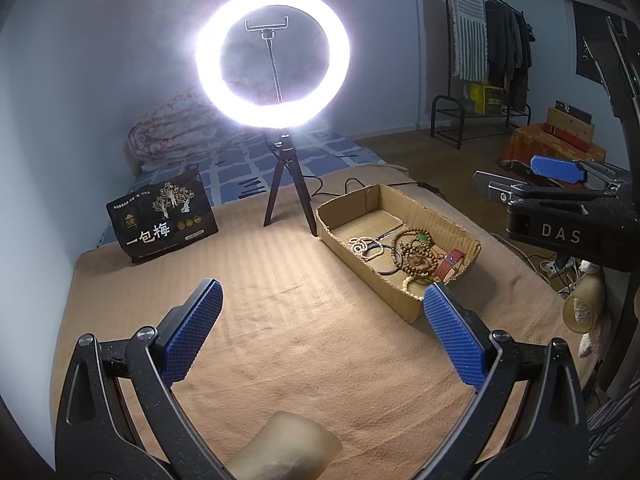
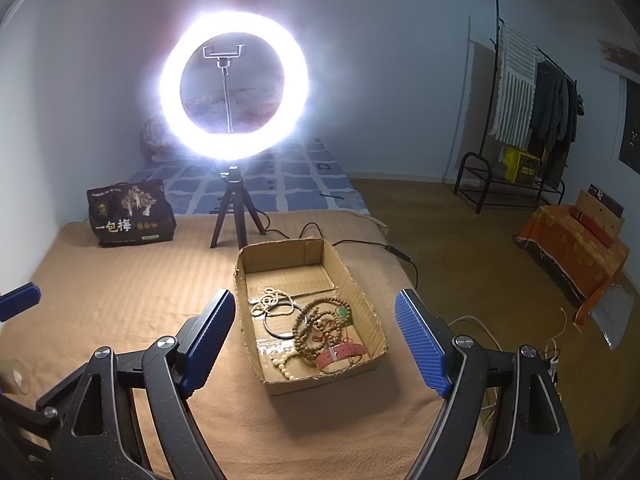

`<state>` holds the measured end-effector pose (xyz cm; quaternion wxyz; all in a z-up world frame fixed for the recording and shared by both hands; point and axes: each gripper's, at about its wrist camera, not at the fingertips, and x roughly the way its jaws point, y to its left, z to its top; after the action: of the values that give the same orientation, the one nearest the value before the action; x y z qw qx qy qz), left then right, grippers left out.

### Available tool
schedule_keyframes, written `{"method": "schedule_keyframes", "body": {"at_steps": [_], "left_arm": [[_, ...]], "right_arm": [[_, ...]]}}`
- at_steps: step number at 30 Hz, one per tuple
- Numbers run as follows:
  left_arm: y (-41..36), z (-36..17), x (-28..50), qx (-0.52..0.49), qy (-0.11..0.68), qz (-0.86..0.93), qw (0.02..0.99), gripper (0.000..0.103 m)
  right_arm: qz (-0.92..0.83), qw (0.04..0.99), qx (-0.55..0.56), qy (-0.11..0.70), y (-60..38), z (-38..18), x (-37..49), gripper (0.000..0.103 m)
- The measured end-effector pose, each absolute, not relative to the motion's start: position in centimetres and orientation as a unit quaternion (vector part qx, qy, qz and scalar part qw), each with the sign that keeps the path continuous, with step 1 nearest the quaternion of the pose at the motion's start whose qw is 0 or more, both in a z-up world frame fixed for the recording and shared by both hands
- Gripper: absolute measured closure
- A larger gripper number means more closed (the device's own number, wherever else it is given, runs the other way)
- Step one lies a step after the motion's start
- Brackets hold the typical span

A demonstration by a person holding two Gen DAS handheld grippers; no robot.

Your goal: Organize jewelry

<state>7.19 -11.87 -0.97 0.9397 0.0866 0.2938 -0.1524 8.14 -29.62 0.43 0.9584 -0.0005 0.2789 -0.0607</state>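
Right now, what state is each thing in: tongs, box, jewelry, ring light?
Left tongs: open, empty.
Right tongs: open, empty.
Cardboard box: open-topped, upright.
Jewelry: heaped together inside the box.
Ring light: lit, standing on its tripod.

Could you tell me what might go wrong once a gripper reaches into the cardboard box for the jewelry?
The brown bead strands lie tangled over the dark bangle and red bracelet, so lifting one may drag others out. The light cardboard box could slide on the tan cloth. The ring light's tripod stands just behind it, easily knocked.
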Motion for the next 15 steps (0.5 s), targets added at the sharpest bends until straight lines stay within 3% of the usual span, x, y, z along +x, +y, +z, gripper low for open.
{"method": "schedule_keyframes", "body": {"at_steps": [15], "left_arm": [[-12.13,-1.04,7.21,0.086,0.292,-0.153,0.94,0.001]], "right_arm": [[-0.06,0.958,-0.002,0.279,-29.69,0.4,8.09,0.021]]}}
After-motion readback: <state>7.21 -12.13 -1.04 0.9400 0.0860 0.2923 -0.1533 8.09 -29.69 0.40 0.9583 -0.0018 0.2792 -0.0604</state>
